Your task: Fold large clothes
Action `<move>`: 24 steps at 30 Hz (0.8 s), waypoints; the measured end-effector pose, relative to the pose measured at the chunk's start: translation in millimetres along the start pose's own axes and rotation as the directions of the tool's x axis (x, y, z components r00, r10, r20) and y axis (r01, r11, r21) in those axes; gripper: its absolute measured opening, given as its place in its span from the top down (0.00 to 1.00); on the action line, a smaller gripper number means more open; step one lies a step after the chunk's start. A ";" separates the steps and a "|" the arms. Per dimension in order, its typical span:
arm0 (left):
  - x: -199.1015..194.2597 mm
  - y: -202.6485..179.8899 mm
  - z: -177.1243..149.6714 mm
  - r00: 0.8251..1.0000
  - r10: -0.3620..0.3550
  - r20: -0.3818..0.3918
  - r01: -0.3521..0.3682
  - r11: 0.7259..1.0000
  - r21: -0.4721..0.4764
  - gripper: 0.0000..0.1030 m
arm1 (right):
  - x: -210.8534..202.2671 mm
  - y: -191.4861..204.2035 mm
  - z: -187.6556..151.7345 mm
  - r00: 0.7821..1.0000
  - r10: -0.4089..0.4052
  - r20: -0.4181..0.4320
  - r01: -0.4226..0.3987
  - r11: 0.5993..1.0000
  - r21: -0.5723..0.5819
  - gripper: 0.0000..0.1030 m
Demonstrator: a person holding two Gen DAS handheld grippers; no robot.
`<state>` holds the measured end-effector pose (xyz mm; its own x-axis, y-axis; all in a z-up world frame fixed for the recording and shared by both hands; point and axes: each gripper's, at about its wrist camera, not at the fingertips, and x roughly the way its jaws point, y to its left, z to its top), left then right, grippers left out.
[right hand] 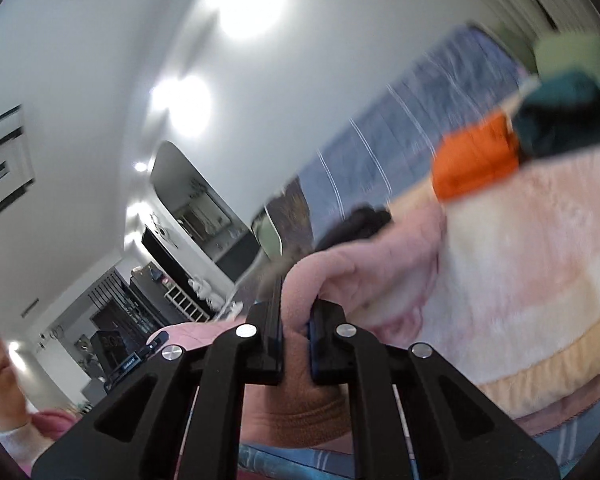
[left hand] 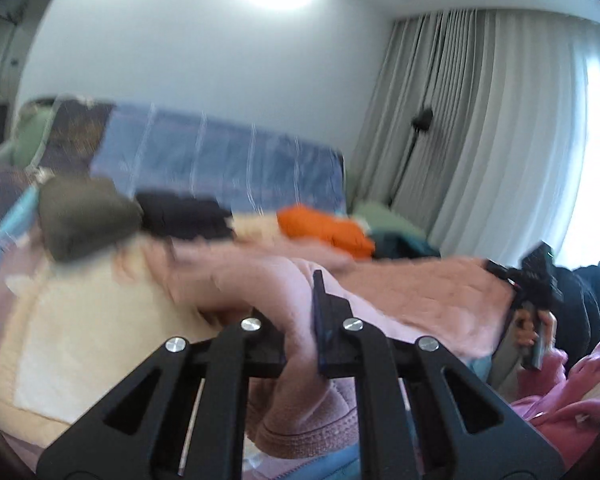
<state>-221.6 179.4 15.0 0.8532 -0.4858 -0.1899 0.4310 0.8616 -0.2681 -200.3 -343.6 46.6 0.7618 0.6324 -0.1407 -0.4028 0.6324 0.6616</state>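
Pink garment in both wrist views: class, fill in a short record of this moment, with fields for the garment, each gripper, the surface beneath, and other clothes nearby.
garment: pink garment, thick and soft, ribbed hem showing, lifted and stretched between both grippers
left gripper: shut on the pink garment
right gripper: shut on the pink garment
surface: cream and peach blanket beneath the garment
nearby clothes: orange item, black item, olive item
image quality: motion blur, fine detail unclear
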 end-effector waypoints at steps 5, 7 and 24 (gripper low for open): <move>-15.4 5.2 5.0 0.999 0.024 0.029 -0.023 0.999 -0.025 0.89 | -7.4 17.5 -1.1 0.996 -0.085 0.015 0.086 0.992 -0.089 0.89; 4.8 11.9 1.3 0.998 0.058 -0.028 -0.059 0.997 -0.040 0.89 | 15.0 3.8 -1.4 0.995 -0.104 -0.014 0.103 0.993 -0.059 0.89; 181.4 117.2 0.7 0.937 0.216 -0.274 -0.251 0.963 -0.098 0.85 | 212.2 -121.7 39.6 0.912 -0.383 -0.149 0.382 0.923 -0.034 0.83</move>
<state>-16.2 192.4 -50.3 0.8120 -0.3095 -0.4948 0.1724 0.9372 -0.3033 30.5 -304.1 -34.6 0.7731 0.4010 -0.4915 -0.0982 0.8411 0.5319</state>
